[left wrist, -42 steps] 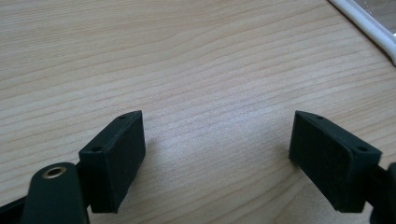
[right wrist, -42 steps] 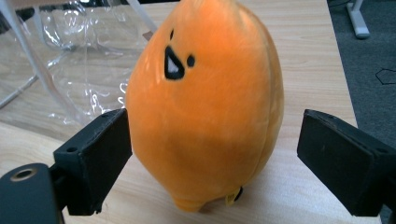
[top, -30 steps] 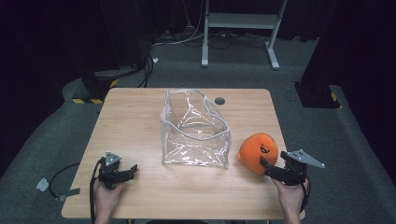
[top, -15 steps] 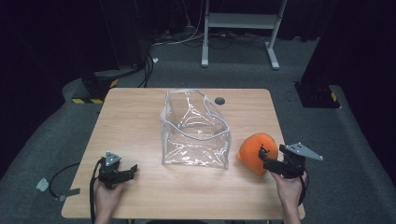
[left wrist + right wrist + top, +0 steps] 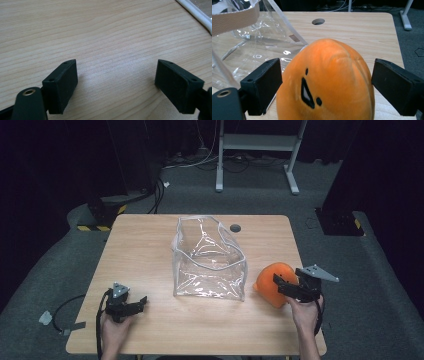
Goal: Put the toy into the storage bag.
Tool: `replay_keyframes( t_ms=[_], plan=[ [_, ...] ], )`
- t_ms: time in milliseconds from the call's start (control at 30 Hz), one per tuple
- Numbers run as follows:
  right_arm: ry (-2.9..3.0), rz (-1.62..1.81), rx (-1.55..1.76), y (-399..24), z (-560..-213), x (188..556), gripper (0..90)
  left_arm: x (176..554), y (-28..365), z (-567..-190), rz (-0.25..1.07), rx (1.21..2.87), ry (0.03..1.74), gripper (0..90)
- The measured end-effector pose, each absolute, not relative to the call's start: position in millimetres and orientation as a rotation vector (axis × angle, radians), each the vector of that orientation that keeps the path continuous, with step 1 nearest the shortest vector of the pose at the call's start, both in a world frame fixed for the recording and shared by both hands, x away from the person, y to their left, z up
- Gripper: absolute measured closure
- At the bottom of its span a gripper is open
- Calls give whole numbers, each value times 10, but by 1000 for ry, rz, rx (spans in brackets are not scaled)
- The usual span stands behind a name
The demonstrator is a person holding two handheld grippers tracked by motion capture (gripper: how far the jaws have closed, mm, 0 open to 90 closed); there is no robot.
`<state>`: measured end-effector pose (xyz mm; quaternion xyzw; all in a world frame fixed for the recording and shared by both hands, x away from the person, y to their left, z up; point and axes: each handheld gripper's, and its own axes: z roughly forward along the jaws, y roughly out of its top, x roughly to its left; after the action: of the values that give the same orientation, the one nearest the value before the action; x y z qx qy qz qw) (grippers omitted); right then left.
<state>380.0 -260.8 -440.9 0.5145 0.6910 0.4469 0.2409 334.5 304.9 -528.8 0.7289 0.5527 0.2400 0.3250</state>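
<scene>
At the worktop's [image 5: 150,245] near left corner, the left gripper [image 5: 131,306] rests with its fingers [image 5: 61,85] spread wide over bare wood, holding nothing. A clear plastic bag [image 5: 210,260] stands open mid-worktop. Just right of it lies the orange plush toy [image 5: 272,280], between the right gripper's [image 5: 284,285] wide-open fingers [image 5: 263,82], not yet clamped.

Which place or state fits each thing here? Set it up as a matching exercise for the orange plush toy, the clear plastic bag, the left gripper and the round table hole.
1. orange plush toy
2. clear plastic bag
3. left gripper
4. round table hole

A. open over bare wood
B. near the table's far edge
C. between the right gripper's open jaws
D. standing open mid-table

Pairs: 1-C, 2-D, 3-A, 4-B
</scene>
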Motion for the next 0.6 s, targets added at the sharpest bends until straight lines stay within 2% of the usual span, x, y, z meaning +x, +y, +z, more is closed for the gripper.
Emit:
replay_keyframes(
  t_ms=[467,600],
  plan=[
    [1924,1177,1419,-2538,-4473,3934,98,3345,3049,-5288,629,1911,1449,185],
    [1979,1175,1400,-2479,-4530,3983,143,3345,3049,-5287,629,1911,1449,185]
  ],
)
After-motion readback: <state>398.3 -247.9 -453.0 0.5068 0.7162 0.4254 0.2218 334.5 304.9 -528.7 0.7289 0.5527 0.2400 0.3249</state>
